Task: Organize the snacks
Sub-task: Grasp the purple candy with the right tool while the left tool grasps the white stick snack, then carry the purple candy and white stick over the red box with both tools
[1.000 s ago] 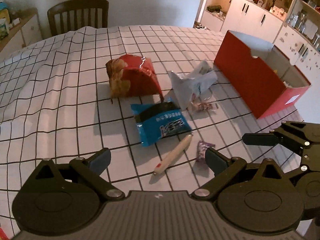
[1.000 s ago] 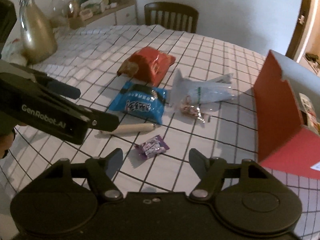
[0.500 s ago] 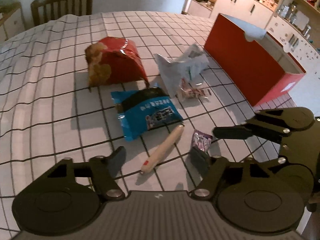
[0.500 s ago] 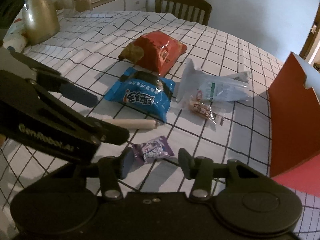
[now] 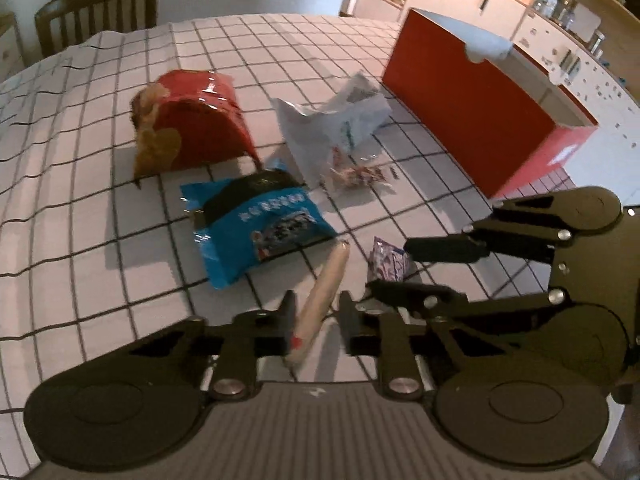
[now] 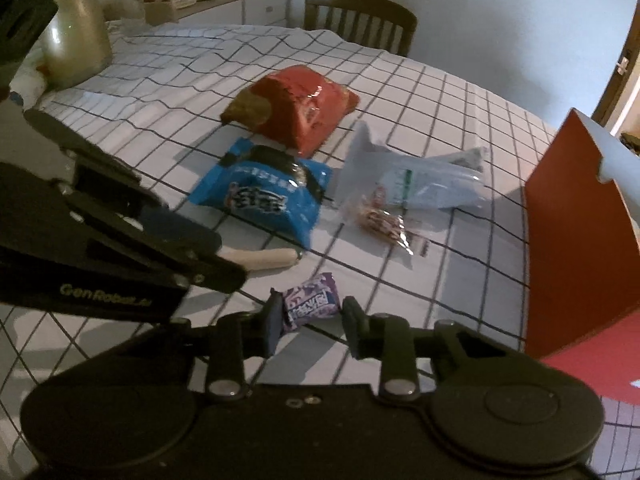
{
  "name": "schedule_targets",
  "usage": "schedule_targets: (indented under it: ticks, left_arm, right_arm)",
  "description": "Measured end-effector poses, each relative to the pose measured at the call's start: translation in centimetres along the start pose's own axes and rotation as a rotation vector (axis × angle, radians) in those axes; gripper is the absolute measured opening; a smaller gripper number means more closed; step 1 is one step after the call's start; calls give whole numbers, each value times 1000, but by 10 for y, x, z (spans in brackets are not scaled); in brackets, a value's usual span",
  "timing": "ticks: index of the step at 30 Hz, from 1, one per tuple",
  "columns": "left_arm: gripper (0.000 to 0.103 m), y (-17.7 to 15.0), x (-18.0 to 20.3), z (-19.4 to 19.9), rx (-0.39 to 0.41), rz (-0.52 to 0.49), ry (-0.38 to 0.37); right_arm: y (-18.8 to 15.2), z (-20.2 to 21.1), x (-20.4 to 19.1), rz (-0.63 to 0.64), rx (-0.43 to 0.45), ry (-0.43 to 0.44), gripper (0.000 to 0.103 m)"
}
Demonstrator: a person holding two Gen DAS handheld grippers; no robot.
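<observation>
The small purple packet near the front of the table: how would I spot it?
Start at the red box and move left along the checked tablecloth. The purple candy packet lies between the right gripper fingers, which are closing. It is the smallest, only purple wrapper.

- A table (image 5: 80,208) under a white cloth with a black grid carries everything.
- A puffed red foil snack bag (image 5: 192,120) lies far left.
- A flat blue plastic snack packet (image 5: 256,228) lies just in front of it.
- A crumpled clear plastic bag (image 5: 340,128) lies right of the red bag, a small clear sweets packet (image 5: 360,174) at its near edge.
- A pale thin sausage stick (image 5: 320,300) lies nearest.
- A small purple candy wrapper (image 6: 312,304) lies just right of it.
- A long open red cardboard box (image 5: 480,120) stands at the right.
- A gold glass bottle (image 6: 76,36) stands at the far left.
</observation>
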State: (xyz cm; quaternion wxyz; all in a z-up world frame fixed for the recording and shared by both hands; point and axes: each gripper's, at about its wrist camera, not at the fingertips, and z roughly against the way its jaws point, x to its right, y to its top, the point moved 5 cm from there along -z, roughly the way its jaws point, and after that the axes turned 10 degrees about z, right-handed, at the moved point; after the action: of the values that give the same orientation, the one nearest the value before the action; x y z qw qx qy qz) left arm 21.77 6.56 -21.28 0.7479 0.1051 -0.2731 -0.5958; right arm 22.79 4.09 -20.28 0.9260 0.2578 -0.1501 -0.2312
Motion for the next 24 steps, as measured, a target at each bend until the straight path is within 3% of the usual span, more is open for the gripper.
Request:
schedule_targets:
  ticks: [7,24]
  left_arm:
    - [11,-4,13,-3,0,-10,11]
    - [9,-8,35,12,-23,147,-39]
  right_arm:
    - [-18,18,12,-70,3,-16,29]
    - [-51,89,42,-210,41,-85,29]
